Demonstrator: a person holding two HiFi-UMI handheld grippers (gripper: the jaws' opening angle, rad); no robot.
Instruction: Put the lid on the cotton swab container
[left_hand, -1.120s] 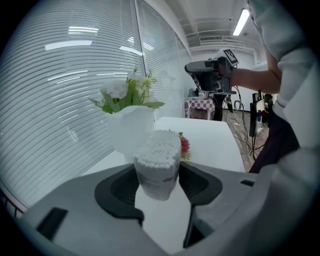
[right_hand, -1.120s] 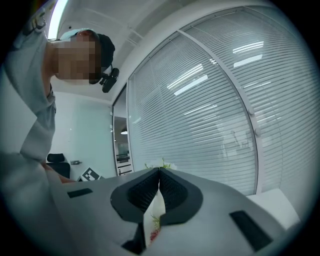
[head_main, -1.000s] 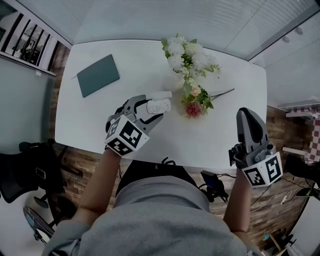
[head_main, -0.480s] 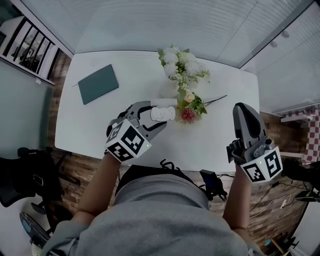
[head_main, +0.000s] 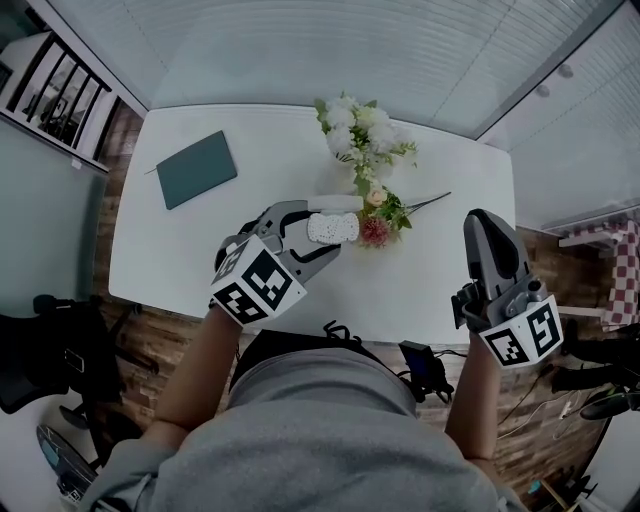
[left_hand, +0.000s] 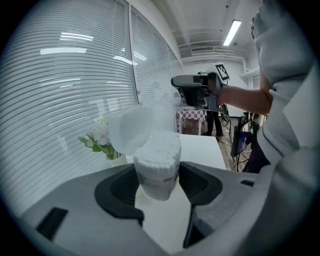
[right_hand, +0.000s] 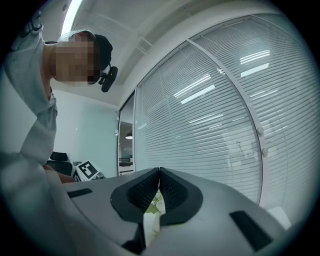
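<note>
My left gripper (head_main: 320, 235) is shut on the cotton swab container (head_main: 333, 228), a small clear tub packed with white swabs, and holds it above the white table (head_main: 200, 250). In the left gripper view the container (left_hand: 157, 162) sits between the two dark pads with its round translucent lid (left_hand: 131, 129) flipped up and open on the left side of its mouth. My right gripper (head_main: 487, 228) hangs in the air off the table's right front, shut, with nothing between its jaws (right_hand: 159, 172). It also shows in the left gripper view as the right gripper (left_hand: 192, 82), pointing left.
A bouquet of white and pink flowers (head_main: 368, 135) lies just beyond the held container. A dark green notebook (head_main: 196, 169) rests at the table's back left. Windows with blinds (left_hand: 65, 100) lie behind the table. A black chair (head_main: 50, 350) stands at the left on the floor.
The left gripper has risen with the container and shifted a little right, nearer the flowers. The right gripper has lifted slightly.
</note>
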